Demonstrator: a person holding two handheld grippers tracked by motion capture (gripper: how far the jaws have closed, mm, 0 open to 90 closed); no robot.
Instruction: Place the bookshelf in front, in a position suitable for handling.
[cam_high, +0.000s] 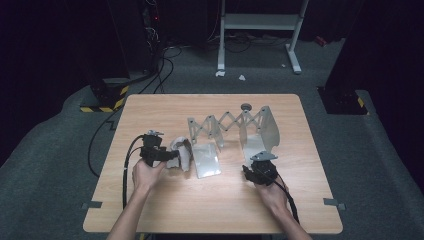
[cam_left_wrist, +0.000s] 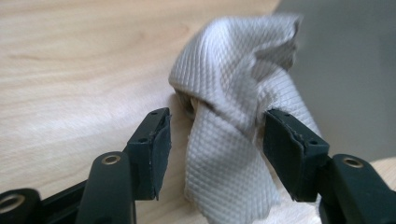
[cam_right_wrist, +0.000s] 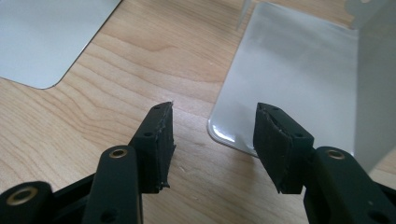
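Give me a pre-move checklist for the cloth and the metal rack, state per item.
1. Left gripper open: ok, its jaws stand apart.
2. Crumpled grey woven cloth released: cannot tell; it sits between the jaws, clear of one pad, but at the other pad contact is unclear.
3. Cloth resting on the light wooden table: ok.
4. Right gripper open and empty: ok, bare wood between its jaws.
5. Silver expandable metal rack standing on the table, scissor links stretched out: ok.
6. Rack's flat base plate ahead of the right gripper, untouched: ok.
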